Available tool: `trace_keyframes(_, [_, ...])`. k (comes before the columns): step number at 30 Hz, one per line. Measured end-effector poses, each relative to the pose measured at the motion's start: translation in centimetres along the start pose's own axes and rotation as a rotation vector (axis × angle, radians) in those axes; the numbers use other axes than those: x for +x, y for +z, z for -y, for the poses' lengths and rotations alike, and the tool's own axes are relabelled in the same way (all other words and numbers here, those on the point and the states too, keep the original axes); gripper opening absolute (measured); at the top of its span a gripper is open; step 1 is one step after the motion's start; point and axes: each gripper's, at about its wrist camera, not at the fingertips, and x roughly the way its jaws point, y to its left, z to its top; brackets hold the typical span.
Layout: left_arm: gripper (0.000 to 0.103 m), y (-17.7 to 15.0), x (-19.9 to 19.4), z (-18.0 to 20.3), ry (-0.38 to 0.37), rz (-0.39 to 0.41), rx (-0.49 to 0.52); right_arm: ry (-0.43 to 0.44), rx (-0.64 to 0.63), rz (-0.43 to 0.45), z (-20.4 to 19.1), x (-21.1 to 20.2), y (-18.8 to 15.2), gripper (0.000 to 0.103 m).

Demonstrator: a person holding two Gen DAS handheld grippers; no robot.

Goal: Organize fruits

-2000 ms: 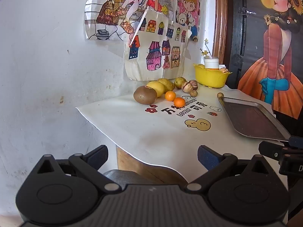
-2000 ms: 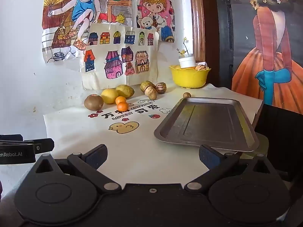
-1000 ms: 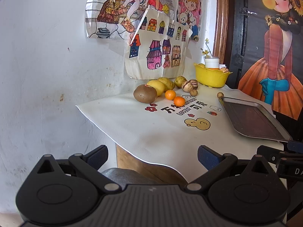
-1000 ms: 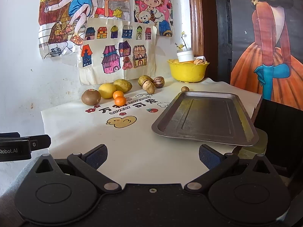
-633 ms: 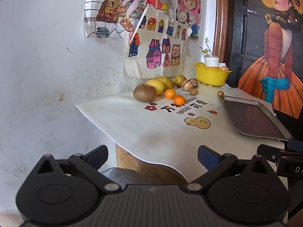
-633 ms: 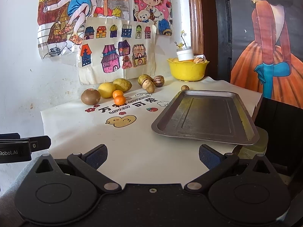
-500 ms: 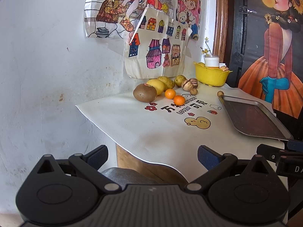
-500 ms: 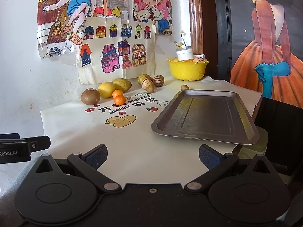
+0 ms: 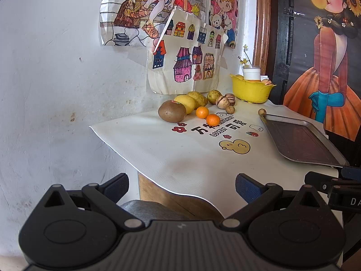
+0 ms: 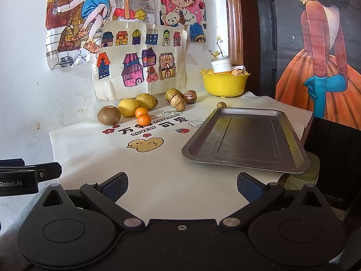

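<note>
Nearest us, our left gripper and right gripper hang at the table's front edge, jaws spread wide, nothing between them. Ahead lies the white mat with a duck print. The metal tray sits on its right side, overhanging the near edge. Farther back by the wall we see the fruit: a kiwi, lemon, two oranges touching, and several brownish fruits. A small nut lies just behind the tray. Farthest, the yellow bowl holds a white jar.

Table, printed mat, tray, fruits
</note>
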Motion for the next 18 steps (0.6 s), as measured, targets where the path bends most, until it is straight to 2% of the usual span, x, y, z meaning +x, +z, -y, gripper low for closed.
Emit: trace_keyframes(18, [0.103,-0.1,0.0,-0.04,0.0,-0.002,0.0,0.0,-0.002,-0.003,-0.13,0.12,-0.08,0.103])
